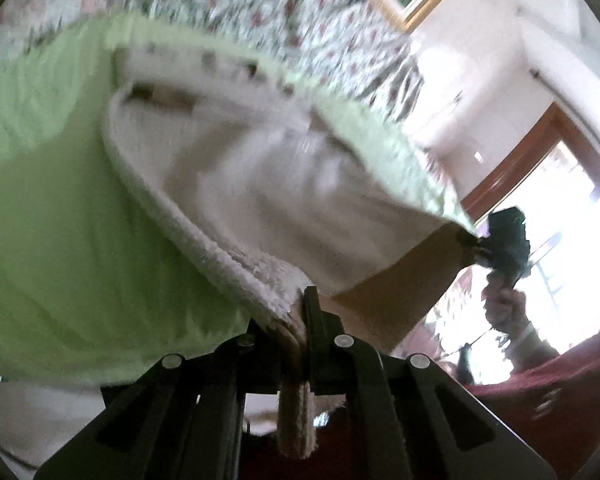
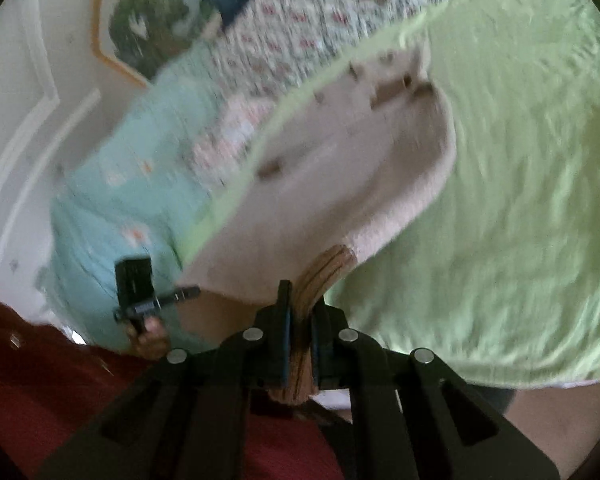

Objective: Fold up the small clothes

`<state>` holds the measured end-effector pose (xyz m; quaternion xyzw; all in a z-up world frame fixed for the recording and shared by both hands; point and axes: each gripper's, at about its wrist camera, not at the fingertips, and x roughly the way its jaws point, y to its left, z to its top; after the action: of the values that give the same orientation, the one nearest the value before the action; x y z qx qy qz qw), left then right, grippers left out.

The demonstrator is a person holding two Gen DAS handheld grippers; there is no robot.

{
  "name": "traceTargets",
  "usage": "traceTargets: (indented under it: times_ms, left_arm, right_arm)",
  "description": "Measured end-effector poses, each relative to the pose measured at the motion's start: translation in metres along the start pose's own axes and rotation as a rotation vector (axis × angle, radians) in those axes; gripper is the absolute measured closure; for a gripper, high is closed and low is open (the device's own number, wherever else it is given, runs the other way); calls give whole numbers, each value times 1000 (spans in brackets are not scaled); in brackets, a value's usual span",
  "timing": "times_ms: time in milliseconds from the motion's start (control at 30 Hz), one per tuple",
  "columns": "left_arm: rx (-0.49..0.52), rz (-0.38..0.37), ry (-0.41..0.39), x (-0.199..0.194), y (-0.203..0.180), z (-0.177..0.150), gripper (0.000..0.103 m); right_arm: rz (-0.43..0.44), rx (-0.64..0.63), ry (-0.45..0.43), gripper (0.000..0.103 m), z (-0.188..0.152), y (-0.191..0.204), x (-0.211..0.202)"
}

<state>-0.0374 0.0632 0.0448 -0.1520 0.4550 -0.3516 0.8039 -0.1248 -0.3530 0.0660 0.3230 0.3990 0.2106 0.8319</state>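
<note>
A small cream fleece garment (image 1: 268, 184) with a tan ribbed hem lies on a light green sheet (image 1: 60, 208), its near edge raised. In the left wrist view, my left gripper (image 1: 296, 316) is shut on one near corner, with fleece and tan rib bunched between the jaws. My right gripper (image 1: 474, 242) pinches the other corner at the far right. In the right wrist view, the right gripper (image 2: 302, 304) is shut on the tan ribbed hem (image 2: 328, 268). The left gripper (image 2: 190, 291) holds the garment (image 2: 340, 168) at the left, in a hand (image 2: 148, 336).
A floral bedspread (image 1: 300, 12) lies beyond the green sheet (image 2: 520, 200). A pale blue cloth (image 2: 132, 184) lies to its left. Dark red fabric (image 2: 40, 380) is close below the grippers. A framed picture (image 2: 140, 20) hangs on the wall and a bright window (image 1: 572, 216) is at right.
</note>
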Motion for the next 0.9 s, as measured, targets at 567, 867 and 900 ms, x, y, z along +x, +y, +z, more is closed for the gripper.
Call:
traceTargets:
  times_ms: [567,867,900]
  left_arm:
    - [-44,-24,-189,-11,13,69,96]
    - [-92,58,-273,18,48,170,96]
    - [-105,63,-277,22,52,179,96]
  right_arm:
    - [14,25,-214,94,91,2,20]
    - [-74,14,-271,94,191,6,72]
    - [-87,34,-274,94,204,0,81]
